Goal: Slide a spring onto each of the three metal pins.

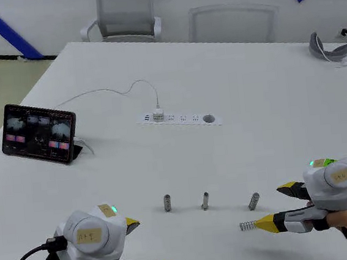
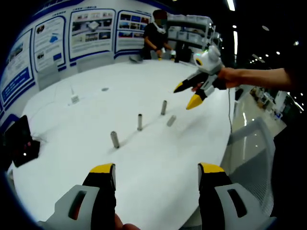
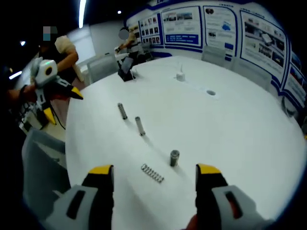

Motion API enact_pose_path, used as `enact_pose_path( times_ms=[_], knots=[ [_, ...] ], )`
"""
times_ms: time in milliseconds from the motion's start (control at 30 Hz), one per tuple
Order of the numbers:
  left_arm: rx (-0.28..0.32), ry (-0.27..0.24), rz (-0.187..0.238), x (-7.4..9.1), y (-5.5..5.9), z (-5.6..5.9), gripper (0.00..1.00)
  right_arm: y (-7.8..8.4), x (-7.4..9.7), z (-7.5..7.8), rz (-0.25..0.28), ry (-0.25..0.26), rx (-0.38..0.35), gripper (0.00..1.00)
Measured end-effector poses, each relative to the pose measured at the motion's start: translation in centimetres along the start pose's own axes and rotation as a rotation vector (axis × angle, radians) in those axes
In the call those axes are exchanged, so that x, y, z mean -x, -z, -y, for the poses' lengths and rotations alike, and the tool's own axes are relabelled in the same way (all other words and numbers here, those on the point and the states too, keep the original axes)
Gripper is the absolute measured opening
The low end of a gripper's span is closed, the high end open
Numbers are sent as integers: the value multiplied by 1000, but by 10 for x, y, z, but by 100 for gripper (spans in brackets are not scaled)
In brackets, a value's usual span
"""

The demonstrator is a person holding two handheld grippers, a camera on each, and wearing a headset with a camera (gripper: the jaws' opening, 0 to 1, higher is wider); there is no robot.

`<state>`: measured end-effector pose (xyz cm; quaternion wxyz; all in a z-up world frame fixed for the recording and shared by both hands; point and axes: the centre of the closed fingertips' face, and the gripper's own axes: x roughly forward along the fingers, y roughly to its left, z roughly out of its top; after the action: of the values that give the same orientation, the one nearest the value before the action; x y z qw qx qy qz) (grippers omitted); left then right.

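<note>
Left gripper (image 2: 156,167) and right gripper (image 1: 276,205) gape empty; the right should pinch the spring (image 3: 152,173) mid-length, then upend it over the nearest pin (image 3: 174,158).

The left tool (image 1: 150,245) and right tool (image 1: 276,205) have pale grey housings, yellow-tipped black jaws, green lights, tan stickers.

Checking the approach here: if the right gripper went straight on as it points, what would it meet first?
Probably the loose coiled metal spring lying on the white table just ahead of the right gripper; the short grey metal pin stands slightly beyond.
</note>
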<state>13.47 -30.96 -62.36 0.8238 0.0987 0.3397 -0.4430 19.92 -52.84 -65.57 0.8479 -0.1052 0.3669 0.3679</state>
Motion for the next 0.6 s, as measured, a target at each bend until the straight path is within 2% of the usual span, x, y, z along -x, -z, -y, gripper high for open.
enact_pose_path(
  times_ms=[267,600],
  knots=[
    [-10,7,-4,-6,-4,4,72,2,7,-11,46,0,-39,74],
    [-21,19,-4,-17,-12,9,73,17,21,-18,56,14,-68,76]
  ],
)
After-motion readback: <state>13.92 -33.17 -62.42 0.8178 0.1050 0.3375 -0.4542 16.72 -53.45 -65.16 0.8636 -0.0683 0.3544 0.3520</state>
